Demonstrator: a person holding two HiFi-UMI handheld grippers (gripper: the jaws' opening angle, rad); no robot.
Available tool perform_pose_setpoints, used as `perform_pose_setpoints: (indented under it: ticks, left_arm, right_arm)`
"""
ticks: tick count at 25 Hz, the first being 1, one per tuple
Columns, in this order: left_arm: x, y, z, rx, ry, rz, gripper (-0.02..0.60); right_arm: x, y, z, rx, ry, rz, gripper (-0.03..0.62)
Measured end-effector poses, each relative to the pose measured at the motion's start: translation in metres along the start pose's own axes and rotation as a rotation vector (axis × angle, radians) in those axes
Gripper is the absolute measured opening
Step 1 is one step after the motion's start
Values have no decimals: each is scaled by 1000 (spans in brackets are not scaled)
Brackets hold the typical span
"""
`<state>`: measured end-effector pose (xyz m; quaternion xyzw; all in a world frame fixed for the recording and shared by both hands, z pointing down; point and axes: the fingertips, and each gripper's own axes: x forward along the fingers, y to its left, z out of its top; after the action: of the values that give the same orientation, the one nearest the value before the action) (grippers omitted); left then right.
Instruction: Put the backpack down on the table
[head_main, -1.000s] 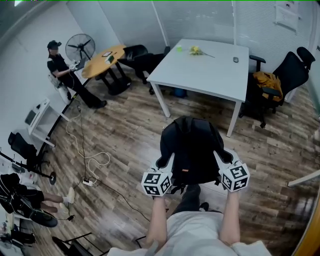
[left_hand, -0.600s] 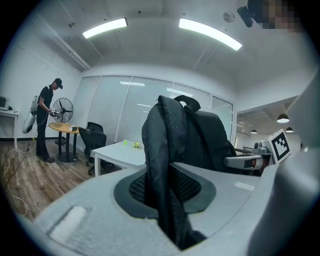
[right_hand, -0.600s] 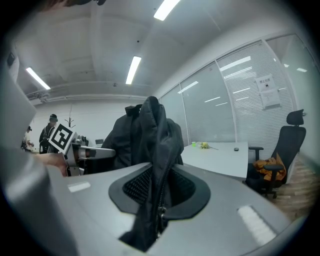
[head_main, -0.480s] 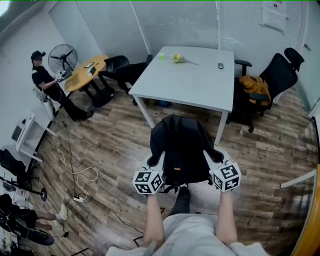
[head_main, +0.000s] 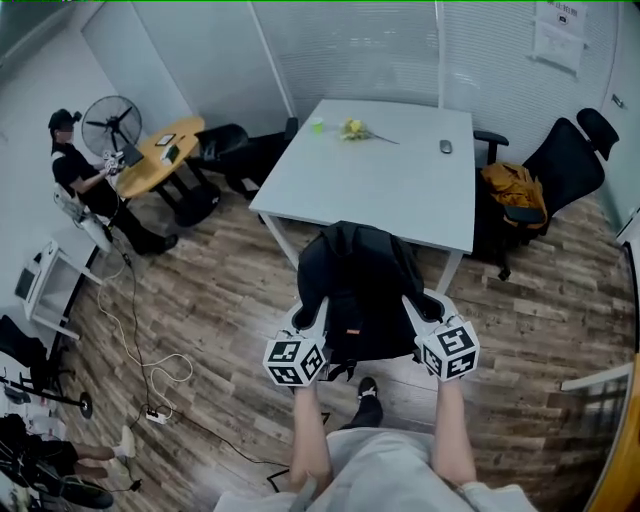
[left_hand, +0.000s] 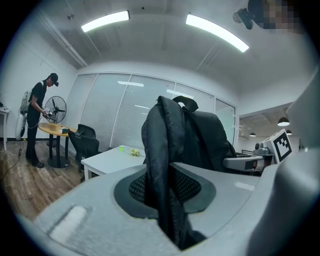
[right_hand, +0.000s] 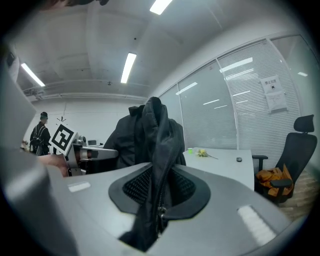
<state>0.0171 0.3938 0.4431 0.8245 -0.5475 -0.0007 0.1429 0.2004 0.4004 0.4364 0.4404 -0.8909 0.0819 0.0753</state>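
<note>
In the head view a black backpack hangs in the air between my two grippers, its top just in front of the near edge of the white table. My left gripper is shut on a fold of the backpack's left side. My right gripper is shut on its right side. In the left gripper view the black fabric is pinched between the jaws of the left gripper. The right gripper view shows a zipped edge of the backpack clamped in the right gripper.
On the table lie yellow flowers, a green cup and a small dark object. A black office chair with an orange bag stands at its right. A person, a round wooden table and black chairs are at left.
Both grippers have carried the backpack forward towards the white table. The table now lies much closer, with the backpack's top at its near edge. Both grips stay the same.
</note>
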Motion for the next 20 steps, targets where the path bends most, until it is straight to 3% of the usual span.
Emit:
perform_pose_setpoints:
  ticks: [7,12,20]
  left_arm:
    - [56,76,24,17,12,-11,78]
    - [80,130,59,27,-33,-4,77]
    - [114,158,78,10,-62,-21,77]
  right_arm:
    - [99,-11,18,-15,29,53,66]
    - [164,-5,43,-44,8,74,66]
    - [222,-12,63,-94,-9,60,66]
